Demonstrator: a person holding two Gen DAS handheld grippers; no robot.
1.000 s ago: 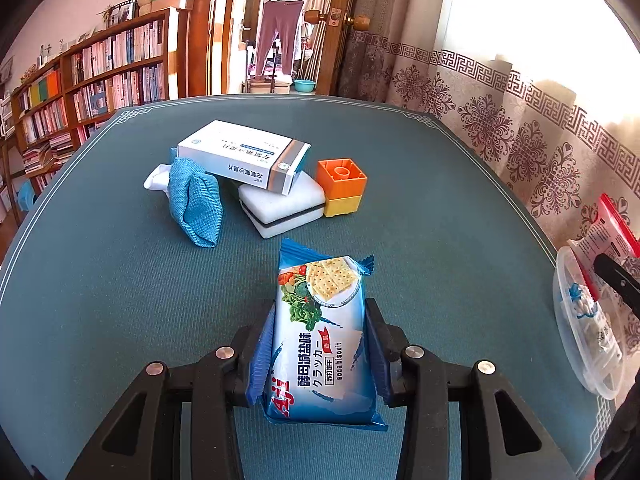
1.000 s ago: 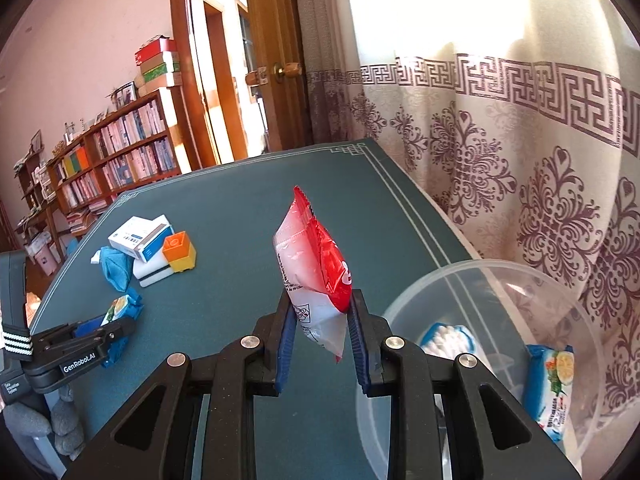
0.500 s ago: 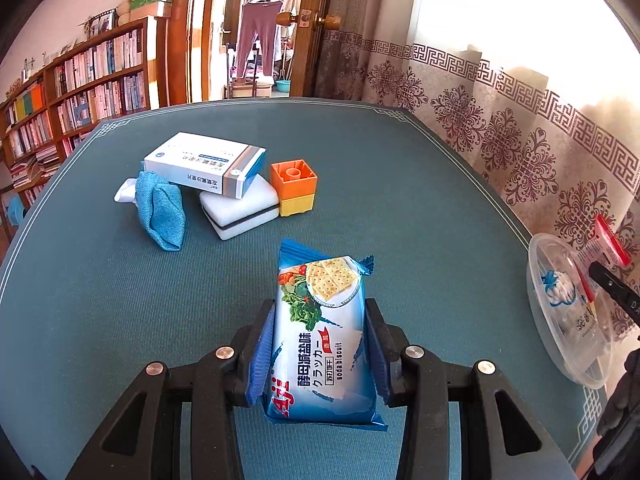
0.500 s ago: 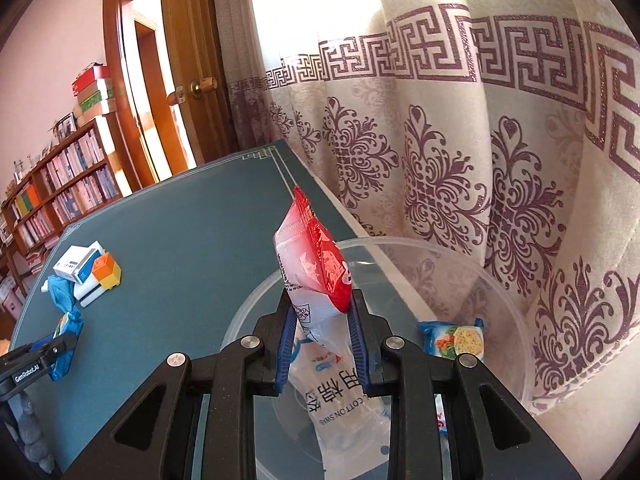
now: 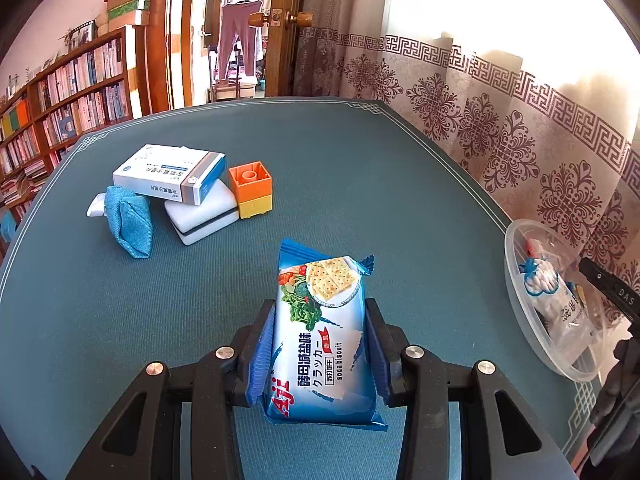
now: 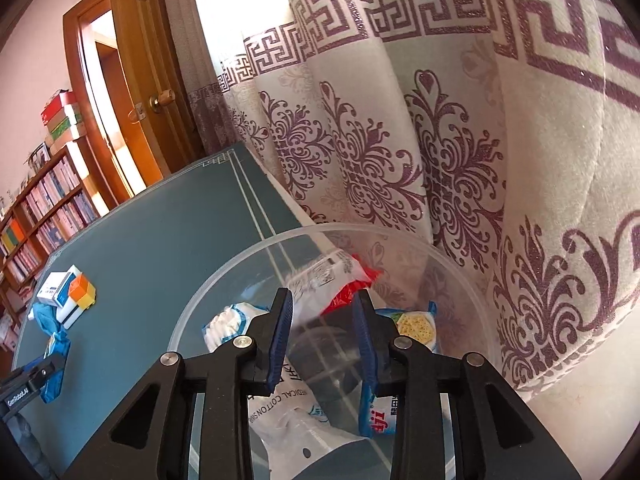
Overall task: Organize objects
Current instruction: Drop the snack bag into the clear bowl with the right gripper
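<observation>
In your left wrist view, your left gripper is clamped on a blue cracker packet, both fingers pressed against its long sides, low in the centre of the frame above the green table. In the upper left of the frame a white box lies across a white sponge, with a blue cloth to its left and an orange and yellow block touching the sponge on the right. At the right edge sits a clear bowl holding a bag of cotton swabs.

In your right wrist view, your right gripper is spread wide over that bowl and holds nothing. A red and white packet, blurred, sits just past the fingertips inside the bowl. The swab bag lies to the left of the fingers and a second cracker packet to the right. At the far left of the frame you see the box pile and your left gripper with its packet.
</observation>
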